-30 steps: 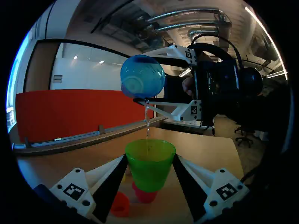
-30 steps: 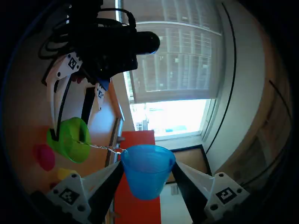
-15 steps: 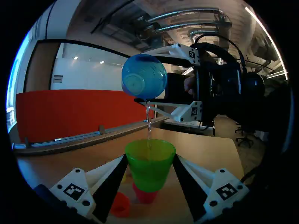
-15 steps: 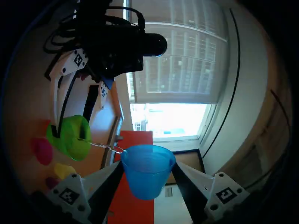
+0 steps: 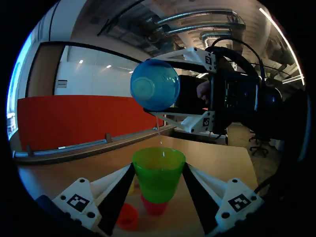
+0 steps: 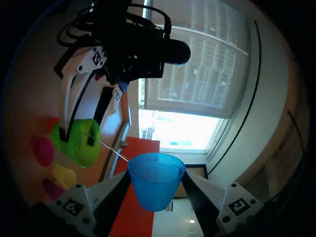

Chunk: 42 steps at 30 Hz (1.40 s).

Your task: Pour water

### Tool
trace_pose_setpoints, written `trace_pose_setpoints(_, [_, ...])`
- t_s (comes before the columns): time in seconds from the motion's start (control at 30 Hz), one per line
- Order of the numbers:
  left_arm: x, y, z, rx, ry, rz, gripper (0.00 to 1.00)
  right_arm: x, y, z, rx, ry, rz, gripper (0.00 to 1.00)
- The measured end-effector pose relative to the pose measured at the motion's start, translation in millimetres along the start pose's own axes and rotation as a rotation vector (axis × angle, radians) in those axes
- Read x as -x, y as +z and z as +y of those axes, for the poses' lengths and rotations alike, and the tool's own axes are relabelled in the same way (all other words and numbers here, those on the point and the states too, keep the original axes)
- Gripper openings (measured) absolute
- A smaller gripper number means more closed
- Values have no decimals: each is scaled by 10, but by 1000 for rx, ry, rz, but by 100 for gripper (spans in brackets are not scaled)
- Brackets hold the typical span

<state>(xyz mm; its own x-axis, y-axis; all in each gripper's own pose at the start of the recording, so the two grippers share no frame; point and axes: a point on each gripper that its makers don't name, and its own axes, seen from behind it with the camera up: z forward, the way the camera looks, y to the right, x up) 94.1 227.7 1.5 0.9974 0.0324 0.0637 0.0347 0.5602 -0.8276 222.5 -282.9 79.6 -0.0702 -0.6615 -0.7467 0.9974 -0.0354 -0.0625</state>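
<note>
Clamped in the left hand-held gripper (image 5: 158, 169), the green cup (image 5: 158, 177) is held under the tipped blue cup (image 5: 155, 90), gripped by the right hand-held gripper (image 6: 157, 175); centring should be kept while the seemingly thin trickle (image 5: 158, 132) drains.

The receiving cup (image 5: 158, 173) sits between the fingers of the left gripper (image 5: 158, 170), over the table (image 5: 215, 158). The pouring cup (image 5: 155, 85) lies tipped directly above it, between the right gripper (image 6: 157, 179) fingers. Small cups (image 5: 127, 216) stand on the table beneath the receiving cup, near and left
</note>
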Motion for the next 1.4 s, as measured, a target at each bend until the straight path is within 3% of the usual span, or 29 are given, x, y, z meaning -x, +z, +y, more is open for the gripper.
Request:
trace_pose_setpoints(0.37, [-5, -8, -16, -6, -1, 1, 86, -8, -3, 11, -3, 35, 3, 91])
trace_pose_setpoints(0.57, [-3, -12, -11, -7, 1, 0, 85, 9, -14, 34, 7, 135, 3, 91])
trace_pose_setpoints(0.9, [4, -31, -21, -10, 4, -5, 85, 46, -78, -4, 9, 446, -12, 91])
trace_pose_setpoints(1.4, [8, -69, -32, -13, 16, -21, 85, 44, -197, -247, -54, 1025, -47, 91])
